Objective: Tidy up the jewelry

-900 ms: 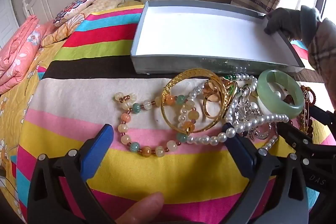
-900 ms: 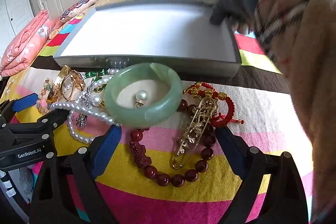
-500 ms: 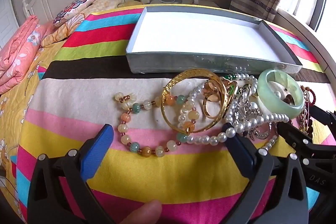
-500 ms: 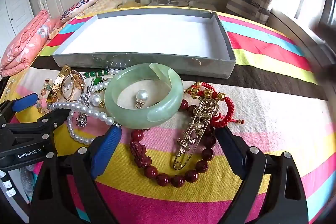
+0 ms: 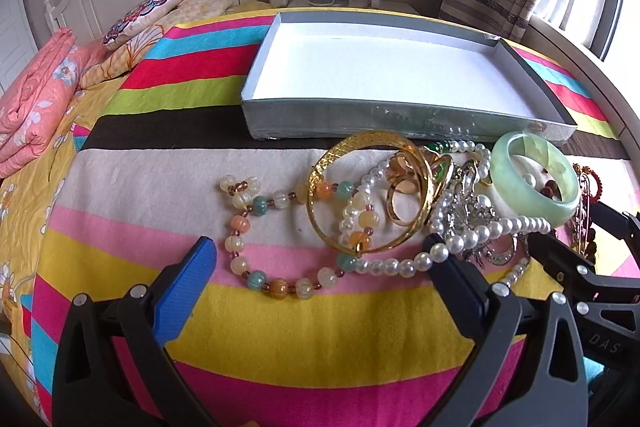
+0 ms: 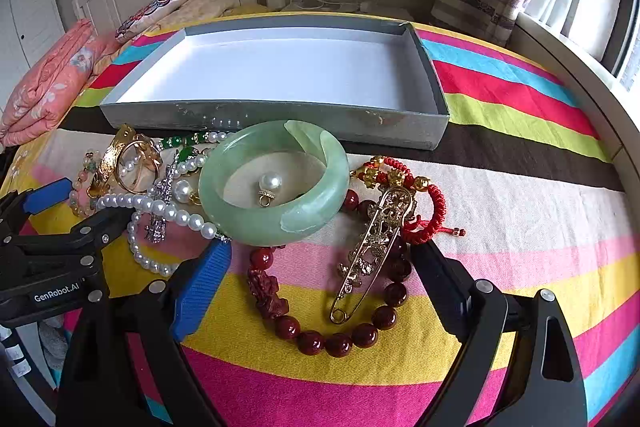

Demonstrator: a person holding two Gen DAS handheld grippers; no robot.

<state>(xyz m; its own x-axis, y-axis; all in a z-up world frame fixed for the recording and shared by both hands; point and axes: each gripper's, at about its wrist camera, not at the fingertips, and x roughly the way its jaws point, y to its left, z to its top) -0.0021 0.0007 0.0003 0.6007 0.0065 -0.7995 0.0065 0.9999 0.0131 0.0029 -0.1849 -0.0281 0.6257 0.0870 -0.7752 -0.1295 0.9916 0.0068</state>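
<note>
A heap of jewelry lies on the striped bedspread in front of an empty grey box. In the left wrist view I see a coloured bead bracelet, a gold bangle, a pearl strand and a green jade bangle. My left gripper is open just short of the bead bracelet. In the right wrist view the jade bangle, a dark red bead bracelet, a gold brooch pin and a red cord bracelet show. My right gripper is open around the red beads and the pin.
Folded pink quilts and pillows lie at the left by the headboard. A window ledge runs along the right. Each gripper shows at the other view's edge: the right one, the left one.
The gloved hand that held the box's far right corner has withdrawn out of view, and the box has settled slightly. Both grippers have stayed in place and open.
</note>
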